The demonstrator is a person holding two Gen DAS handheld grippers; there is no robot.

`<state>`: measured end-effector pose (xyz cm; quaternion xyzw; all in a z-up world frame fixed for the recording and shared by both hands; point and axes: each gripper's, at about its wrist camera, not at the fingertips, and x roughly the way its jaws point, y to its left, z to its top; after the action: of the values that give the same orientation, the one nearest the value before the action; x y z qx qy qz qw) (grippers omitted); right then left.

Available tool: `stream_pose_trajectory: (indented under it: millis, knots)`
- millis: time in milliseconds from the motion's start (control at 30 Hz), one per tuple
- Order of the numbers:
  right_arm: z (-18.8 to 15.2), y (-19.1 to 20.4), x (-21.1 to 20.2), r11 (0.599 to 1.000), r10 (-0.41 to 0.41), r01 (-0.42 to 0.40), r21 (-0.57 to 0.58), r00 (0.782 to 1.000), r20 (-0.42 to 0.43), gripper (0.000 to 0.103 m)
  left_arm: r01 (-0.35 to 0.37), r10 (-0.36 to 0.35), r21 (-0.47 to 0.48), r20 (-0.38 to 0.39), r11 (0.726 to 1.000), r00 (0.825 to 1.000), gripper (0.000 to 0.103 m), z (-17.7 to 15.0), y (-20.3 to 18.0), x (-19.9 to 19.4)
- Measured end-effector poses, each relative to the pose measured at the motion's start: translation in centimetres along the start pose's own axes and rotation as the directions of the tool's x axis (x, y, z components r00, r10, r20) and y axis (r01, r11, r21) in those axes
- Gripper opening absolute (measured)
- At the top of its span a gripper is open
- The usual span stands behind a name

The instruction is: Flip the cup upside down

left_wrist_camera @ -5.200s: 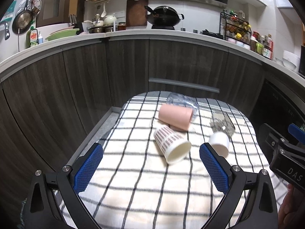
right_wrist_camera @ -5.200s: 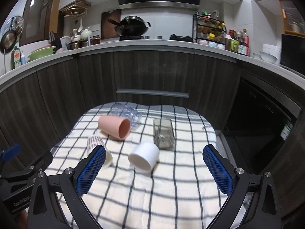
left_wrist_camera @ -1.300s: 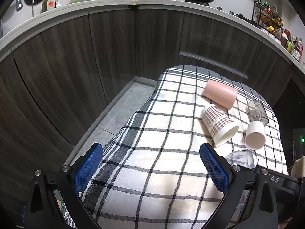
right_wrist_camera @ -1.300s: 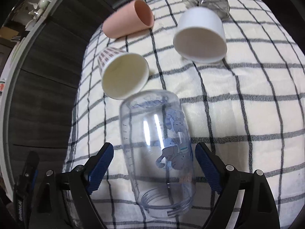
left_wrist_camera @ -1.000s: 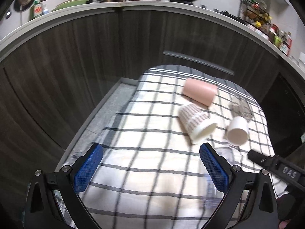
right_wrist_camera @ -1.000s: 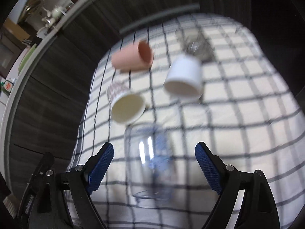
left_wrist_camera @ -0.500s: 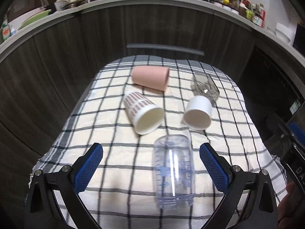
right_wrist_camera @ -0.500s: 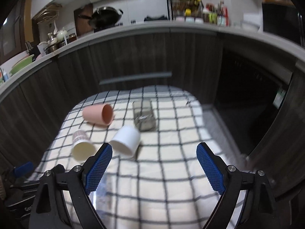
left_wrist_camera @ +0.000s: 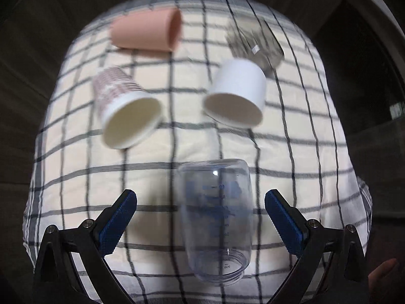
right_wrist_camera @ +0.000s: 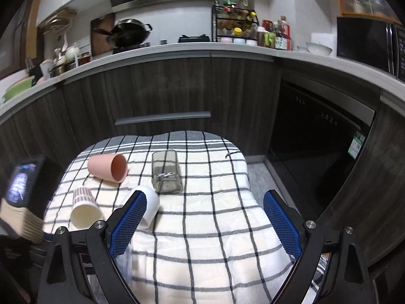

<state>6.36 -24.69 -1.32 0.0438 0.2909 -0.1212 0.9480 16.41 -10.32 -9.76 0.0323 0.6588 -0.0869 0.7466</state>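
My left view looks steeply down on the checked cloth (left_wrist_camera: 157, 152) and shows the clear plastic cup (left_wrist_camera: 217, 223) standing mouth-down between my left jaws (left_wrist_camera: 201, 217); the picture is blurred. My right view looks level across the same cloth to the kitchen counter (right_wrist_camera: 177, 50) behind, with its wok (right_wrist_camera: 129, 35) and spice rack (right_wrist_camera: 235, 22), none of which the left view catches. The right view barely shows the clear cup, only a faint trace behind its own left finger.

My left jaws stand wide apart, released, one blue pad on each side of the clear cup and touching neither wall. My right jaws (right_wrist_camera: 203, 217) are likewise spread wide and grip nothing, hanging above bare cloth.

Counted, there are five vessels: one clear cup upside down, and four lying on their sides — one pink cup (left_wrist_camera: 146, 34), one patterned paper cup (left_wrist_camera: 126, 111), one white cup (left_wrist_camera: 235, 93), and one square glass (right_wrist_camera: 165, 172) beyond the white one.
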Motion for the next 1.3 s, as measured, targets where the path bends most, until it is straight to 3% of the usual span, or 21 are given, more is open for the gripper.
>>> stream_pose_trajectory:
  millis: [133, 233, 300, 333, 700, 900, 1100, 1300]
  knots:
    - [-0.2, -1.5, 1.2, 0.998, 0.003, -0.002, 0.057, 1.000, -0.024, 0.094, -0.038, 0.041, 0.033, -0.103, 0.999, 0.994, 0.100, 1.3, -1.3, 1.8]
    - [-0.6, -2.0, 2.3, 0.995, 0.023, -0.018, 0.095, 0.998, -0.053, 0.093, -0.025, 0.031, 0.036, -0.171, 0.999, 0.985, 0.093, 1.9, -1.8, 3.2]
    - [-0.9, -2.2, 3.0, 0.994, 0.039, -0.031, 0.109, 0.997, -0.070, 0.094, -0.019, 0.026, 0.036, -0.208, 0.999, 0.978, 0.076, 2.1, -2.1, 3.8]
    - [-1.0, -2.4, 3.3, 0.992, 0.049, -0.040, 0.116, 0.996, -0.078, 0.094, -0.022, 0.031, 0.042, -0.221, 0.999, 0.975, 0.077, 2.1, -2.3, 4.1]
    - [-1.7, -4.0, 5.6, 0.978, 0.086, -0.059, 0.202, 0.988, -0.127, 0.094, -0.015, 0.022, 0.035, -0.235, 0.999, 0.972, 0.074, 2.4, -2.5, 5.2]
    - [-1.9, -3.7, 5.9, 0.975, 0.099, -0.069, 0.210, 0.985, -0.139, 0.094, 0.026, -0.022, 0.022, -0.184, 0.999, 0.983, 0.073, 2.0, -1.4, 3.7]
    - [-1.9, -3.4, 5.3, 0.973, 0.110, -0.083, 0.214, 0.987, -0.120, 0.093, -0.005, 0.006, 0.026, -0.038, 1.000, 0.999, 0.073, 0.8, -0.1, -0.2]
    - [-1.9, -2.7, 4.8, 0.972, 0.135, -0.109, 0.209, 0.984, -0.115, 0.093, -0.049, 0.048, 0.008, 0.104, 0.999, 0.993, 0.072, -0.4, 0.4, -3.2]
